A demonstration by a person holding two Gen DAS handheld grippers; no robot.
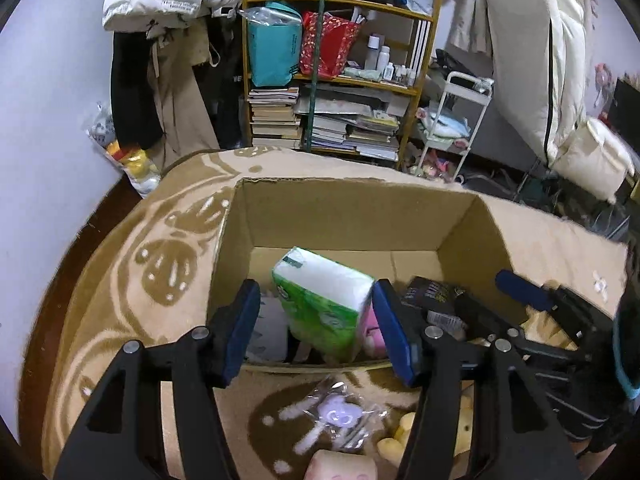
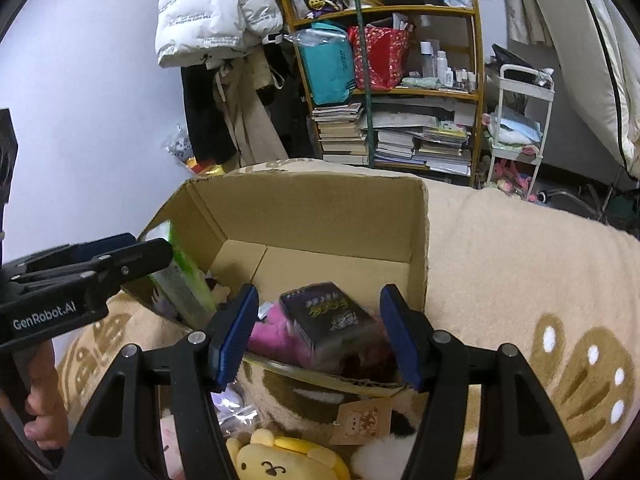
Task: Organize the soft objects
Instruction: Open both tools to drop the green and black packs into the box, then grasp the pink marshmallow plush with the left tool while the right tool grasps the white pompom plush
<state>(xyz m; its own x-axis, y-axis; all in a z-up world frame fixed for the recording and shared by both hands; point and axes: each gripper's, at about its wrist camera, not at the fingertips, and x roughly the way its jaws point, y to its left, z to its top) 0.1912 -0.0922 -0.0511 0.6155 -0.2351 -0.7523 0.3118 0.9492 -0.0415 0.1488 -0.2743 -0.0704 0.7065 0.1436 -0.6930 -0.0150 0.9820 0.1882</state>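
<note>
Nearest the left gripper (image 1: 316,330), a pale pink soft block (image 1: 342,466) and a bagged lilac trinket (image 1: 340,416) lie on the tan patterned blanket (image 1: 132,288), just short of the cardboard box (image 1: 348,216). Beyond them, a green-and-white tissue pack (image 1: 326,300) stands tilted inside the box. It sits between the left fingers (image 1: 240,332); its right corner looks to touch the right pad, while a gap shows at the left pad. The jaws stand about half open, and whether they grip the pack I cannot tell.

Below the right gripper (image 2: 316,332), a yellow plush dog (image 2: 280,460) and a brown paper tag (image 2: 362,420) lie on the blanket before the box's near wall. Just past that wall, a dark packet (image 2: 328,316) rests on a pink plush (image 2: 274,334) inside the box, framed between the right fingers (image 2: 236,334) without clear contact; these jaws stand a little over half open and hold nothing.

The box's far half shows bare floor. Its rim is torn and its walls stand upright. Farther off stand a wooden bookshelf (image 2: 400,92) and a white trolley (image 2: 520,120).
</note>
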